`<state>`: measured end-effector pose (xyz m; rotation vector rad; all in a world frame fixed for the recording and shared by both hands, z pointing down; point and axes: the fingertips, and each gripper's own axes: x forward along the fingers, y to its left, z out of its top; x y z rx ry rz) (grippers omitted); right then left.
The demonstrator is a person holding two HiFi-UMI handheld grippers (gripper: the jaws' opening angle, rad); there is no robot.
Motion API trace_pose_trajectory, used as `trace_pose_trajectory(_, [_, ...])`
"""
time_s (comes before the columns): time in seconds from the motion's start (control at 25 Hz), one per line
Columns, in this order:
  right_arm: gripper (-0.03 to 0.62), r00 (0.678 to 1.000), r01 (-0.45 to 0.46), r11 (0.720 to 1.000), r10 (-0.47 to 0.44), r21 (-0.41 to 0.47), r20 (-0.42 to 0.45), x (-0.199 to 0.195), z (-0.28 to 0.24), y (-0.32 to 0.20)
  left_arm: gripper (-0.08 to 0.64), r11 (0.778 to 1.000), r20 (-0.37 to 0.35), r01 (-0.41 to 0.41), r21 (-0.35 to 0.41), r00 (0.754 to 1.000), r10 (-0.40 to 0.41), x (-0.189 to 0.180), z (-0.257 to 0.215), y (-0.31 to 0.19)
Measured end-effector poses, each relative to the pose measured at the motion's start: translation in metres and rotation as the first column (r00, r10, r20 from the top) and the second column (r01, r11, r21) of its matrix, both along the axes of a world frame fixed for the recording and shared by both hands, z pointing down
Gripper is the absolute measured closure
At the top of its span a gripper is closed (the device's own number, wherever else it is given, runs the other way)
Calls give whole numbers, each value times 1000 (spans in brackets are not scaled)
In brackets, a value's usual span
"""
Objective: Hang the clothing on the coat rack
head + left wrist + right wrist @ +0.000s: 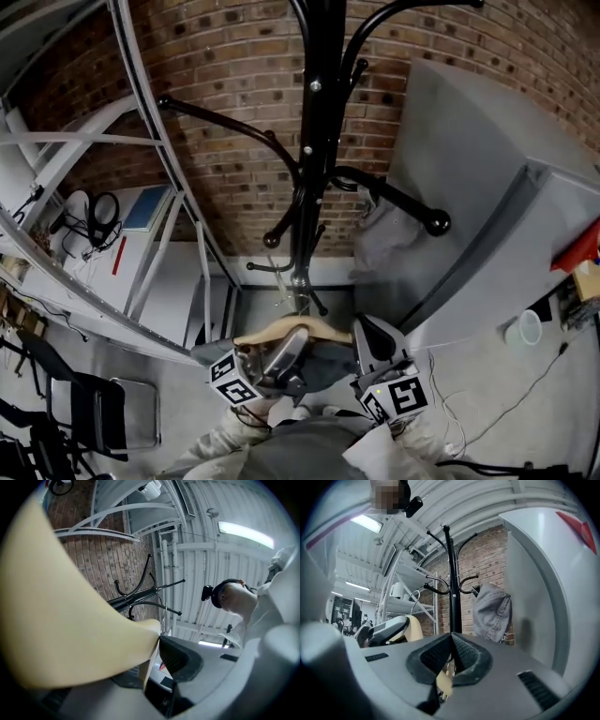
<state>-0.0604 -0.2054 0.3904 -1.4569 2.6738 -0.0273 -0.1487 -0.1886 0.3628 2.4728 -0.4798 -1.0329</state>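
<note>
Head view, left gripper (281, 359) and right gripper (364, 339) each clamped on wooden hanger (292, 327), grey garment (377, 239) on coat rack (315, 141).

The coat rack (314, 141) runs past the head view's top edge. Before it, the wooden hanger (70, 620) looms blurred, cropped at the left gripper view's edge.

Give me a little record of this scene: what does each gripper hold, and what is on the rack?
Left gripper: shut on a wooden hanger
Right gripper: shut on the same hanger
Rack: black, upright, by a brick wall
On rack: one grey garment
Hanger's place: low in front of the rack, not hung
</note>
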Motion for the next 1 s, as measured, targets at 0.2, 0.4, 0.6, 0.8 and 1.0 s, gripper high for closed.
trace_pose_trajectory(0.2, [568,996,-84,996,84,-1,-3,-2,0,18,460,998,10,-64,15,998,64,-5,-2,6])
trace_pose_trajectory(0.4, [568,993,-120,993,120,-4,-9,-4,-1,25,460,996,13,-85,26,996,85,-10,-5,4])
trace_pose_trajectory(0.6, [568,990,-144,990,144,10,9,1,-11,24,459,993,10,-100,60,995,100,-11,-17,1])
trace_pose_trajectory(0.8, [568,990,-144,988,144,46,10,2,-25,20,459,993,0,-91,80,996,91,-14,-29,-4])
trace_pose_trajectory(1.0, [568,986,-167,984,167,69,12,12,-32,14,459,991,-10,-82,102,996,84,-14,-42,-14])
